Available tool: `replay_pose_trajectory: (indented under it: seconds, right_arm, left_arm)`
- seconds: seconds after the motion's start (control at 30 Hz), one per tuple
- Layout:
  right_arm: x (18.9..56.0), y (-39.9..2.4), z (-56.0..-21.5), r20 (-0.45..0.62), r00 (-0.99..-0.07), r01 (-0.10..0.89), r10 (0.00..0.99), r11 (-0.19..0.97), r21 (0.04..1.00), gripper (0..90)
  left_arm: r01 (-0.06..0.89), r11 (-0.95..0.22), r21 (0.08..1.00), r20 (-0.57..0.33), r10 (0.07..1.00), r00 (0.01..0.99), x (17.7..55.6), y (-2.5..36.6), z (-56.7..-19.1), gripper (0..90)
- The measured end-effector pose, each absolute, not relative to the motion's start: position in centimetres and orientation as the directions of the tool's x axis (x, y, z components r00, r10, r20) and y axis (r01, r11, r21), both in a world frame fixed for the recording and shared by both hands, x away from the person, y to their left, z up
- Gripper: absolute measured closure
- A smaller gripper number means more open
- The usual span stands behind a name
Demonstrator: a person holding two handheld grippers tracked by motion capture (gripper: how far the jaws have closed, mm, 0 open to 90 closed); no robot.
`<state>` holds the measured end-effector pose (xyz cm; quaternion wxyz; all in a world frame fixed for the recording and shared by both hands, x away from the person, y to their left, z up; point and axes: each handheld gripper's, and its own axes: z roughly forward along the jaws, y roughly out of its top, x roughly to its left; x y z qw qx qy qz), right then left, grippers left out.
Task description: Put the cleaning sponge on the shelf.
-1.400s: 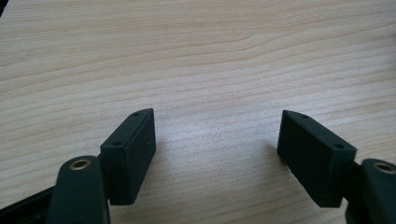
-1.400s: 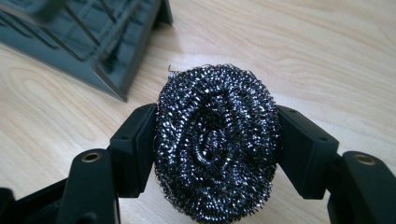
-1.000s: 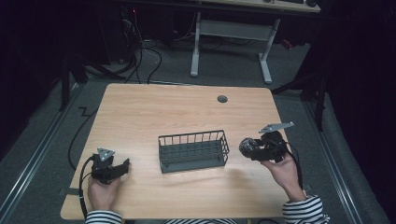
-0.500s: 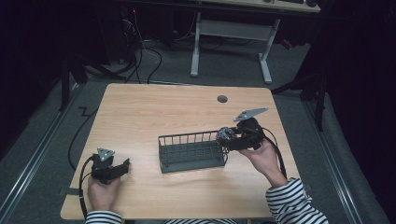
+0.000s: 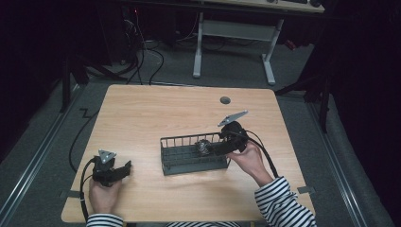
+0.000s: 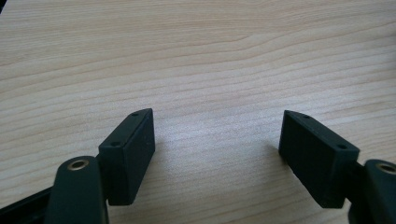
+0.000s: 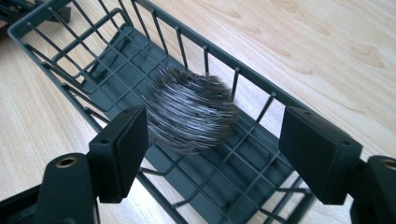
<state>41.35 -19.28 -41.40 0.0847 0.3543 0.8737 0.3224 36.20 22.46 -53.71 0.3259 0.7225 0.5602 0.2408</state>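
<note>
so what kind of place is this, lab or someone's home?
Most likely a lab or recording room, not a home. A bare wooden table stands on grey carpet, cables trail across the floor behind it, and the surroundings are blacked out. A second desk frame stands further back.

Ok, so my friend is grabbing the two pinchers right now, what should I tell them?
Left gripper: open, holding nothing, low over the bare table.
Right gripper: open, over the wire basket.
Steel scrubber: between the right jaws inside the basket, blurred; cannot tell if it has landed.
Done: scrubber brought to the basket.
Left: probably check it has settled, then draw the right gripper out.
</note>
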Motion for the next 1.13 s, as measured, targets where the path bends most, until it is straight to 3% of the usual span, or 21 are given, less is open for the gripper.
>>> replay_pose_trajectory:
  seconds: [0.17, 0.4, 0.73, 0.9, 1.13]
  right_arm:
    - [40.1, -21.7, -40.9, 0.102, -0.717, 0.558, 0.690, 0.479, 0.678, 27.3]
    - [37.9, -27.4, -42.5, 0.120, -0.611, 0.594, 0.782, 0.353, 0.723, 31.3]
    - [35.2, -33.8, -49.8, 0.082, -0.380, 0.657, 0.921, 0.207, 0.725, 32.8]
    - [34.4, -34.8, -53.0, -0.017, -0.283, 0.659, 0.959, 0.208, 0.722, 31.4]
    - [34.2, -34.9, -53.0, -0.018, -0.271, 0.664, 0.962, 0.200, 0.720, 30.0]
  left_arm:
    - [0.654, -0.162, 0.739, -0.017, 0.966, 0.258, 36.2, 22.5, -53.7, 27.3]
    - [0.653, -0.162, 0.740, -0.015, 0.966, 0.257, 36.2, 22.4, -53.7, 27.4]
    - [0.653, -0.161, 0.740, -0.015, 0.967, 0.254, 36.2, 22.4, -53.7, 27.3]
    - [0.653, -0.160, 0.740, -0.015, 0.967, 0.254, 36.2, 22.4, -53.7, 27.4]
    - [0.653, -0.160, 0.740, -0.015, 0.967, 0.254, 36.2, 22.4, -53.7, 27.4]
